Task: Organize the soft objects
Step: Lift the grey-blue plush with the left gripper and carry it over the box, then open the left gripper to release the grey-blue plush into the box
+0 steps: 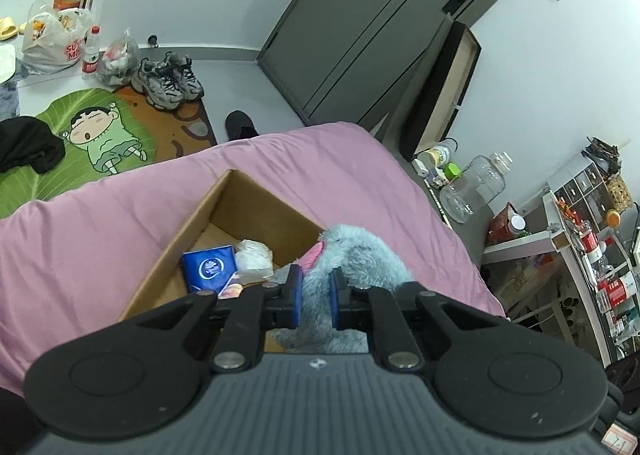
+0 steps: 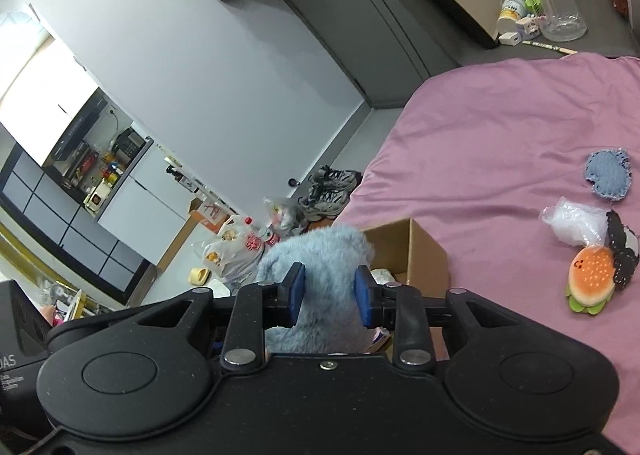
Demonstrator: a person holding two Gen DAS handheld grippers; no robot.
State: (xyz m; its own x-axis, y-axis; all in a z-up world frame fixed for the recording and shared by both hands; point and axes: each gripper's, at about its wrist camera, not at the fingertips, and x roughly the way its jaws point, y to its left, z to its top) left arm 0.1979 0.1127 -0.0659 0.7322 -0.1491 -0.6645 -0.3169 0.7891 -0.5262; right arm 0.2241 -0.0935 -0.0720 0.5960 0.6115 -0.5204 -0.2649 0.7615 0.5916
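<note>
Left gripper (image 1: 314,297) is clamping the fluffy light-blue plush toy (image 1: 356,255) between its blue pads; right gripper (image 2: 329,295) is squeezing the same plush (image 2: 320,251). Just beyond both, the open brown cardboard box (image 1: 244,195) is sitting on the pink bedsheet (image 1: 100,223), holding a blue packet (image 1: 210,267) and crumpled white plastic (image 1: 254,259). Farther right of the right gripper, a burger-shaped squishy toy (image 2: 591,278) and round denim patch (image 2: 609,174) are lying on the sheet
</note>
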